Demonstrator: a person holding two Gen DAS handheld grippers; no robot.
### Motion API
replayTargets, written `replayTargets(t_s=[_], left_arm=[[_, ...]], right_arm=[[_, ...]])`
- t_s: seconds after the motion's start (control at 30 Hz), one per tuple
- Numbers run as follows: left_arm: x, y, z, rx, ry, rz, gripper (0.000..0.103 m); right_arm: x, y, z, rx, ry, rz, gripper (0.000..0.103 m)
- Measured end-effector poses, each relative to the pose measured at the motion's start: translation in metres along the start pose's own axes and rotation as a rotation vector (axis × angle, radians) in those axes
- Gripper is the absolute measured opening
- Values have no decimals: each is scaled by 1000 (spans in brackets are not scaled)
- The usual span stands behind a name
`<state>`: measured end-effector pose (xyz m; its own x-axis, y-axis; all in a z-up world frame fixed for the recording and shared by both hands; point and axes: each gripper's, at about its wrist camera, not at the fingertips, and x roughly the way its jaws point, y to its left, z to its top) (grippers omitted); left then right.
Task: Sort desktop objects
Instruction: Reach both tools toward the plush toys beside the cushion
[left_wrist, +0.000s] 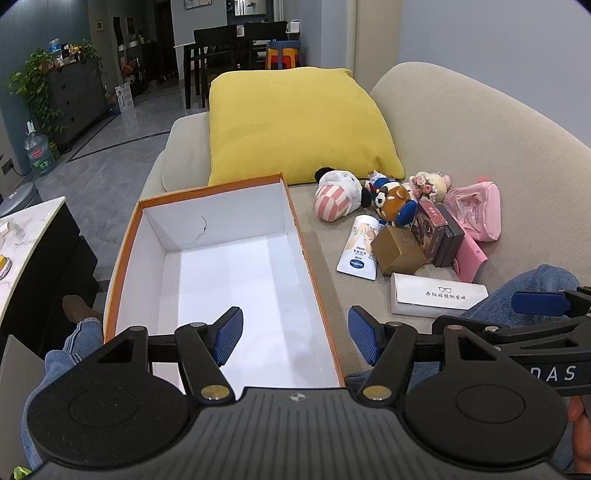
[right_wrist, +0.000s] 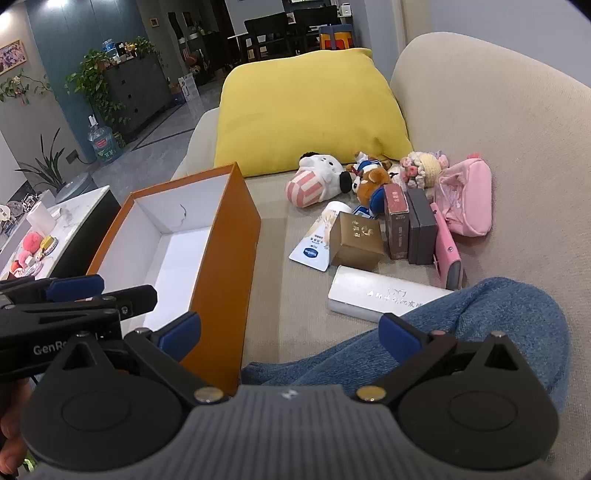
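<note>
An empty orange box with a white inside sits on the beige sofa. To its right lies a pile: a white glasses case, a gold box, a white tube, dark boxes, a pink pouch and plush toys. My left gripper hangs open over the box's near right wall. My right gripper is open above a denim-clad knee, short of the pile.
A yellow cushion leans on the sofa behind the box and pile. The sofa back curves along the right. A person's jeans leg lies near the glasses case. A marble side table with small items stands left.
</note>
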<state>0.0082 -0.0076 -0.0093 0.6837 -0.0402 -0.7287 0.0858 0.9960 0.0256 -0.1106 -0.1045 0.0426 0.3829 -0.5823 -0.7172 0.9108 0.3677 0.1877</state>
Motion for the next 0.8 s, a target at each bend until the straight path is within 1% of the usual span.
replayTargets(t_s=[0.3, 0.43, 0.5, 0.57, 0.6, 0.67, 0.73, 0.8], left_arm=[[6, -2, 2, 7, 9, -12, 75], [11, -4, 6, 31, 9, -26, 74], [15, -5, 11, 42, 6, -47, 73], [22, -8, 18, 66, 10, -90, 68], [25, -10, 21, 74, 11, -100, 66], [30, -16, 29, 100, 4, -114, 59], [35, -21, 37, 127, -4, -132, 57], [42, -24, 48, 142, 1, -165, 52]], right_arm=[[4, -3, 2, 18, 1, -17, 102], [9, -7, 5, 31, 2, -18, 102], [11, -10, 6, 44, -7, -12, 102], [13, -15, 8, 51, -21, -7, 101], [15, -17, 11, 50, -23, -8, 100], [19, -23, 18, 47, -33, -23, 95], [24, -30, 27, 44, -36, -40, 86], [31, -37, 35, 49, -33, -44, 83]])
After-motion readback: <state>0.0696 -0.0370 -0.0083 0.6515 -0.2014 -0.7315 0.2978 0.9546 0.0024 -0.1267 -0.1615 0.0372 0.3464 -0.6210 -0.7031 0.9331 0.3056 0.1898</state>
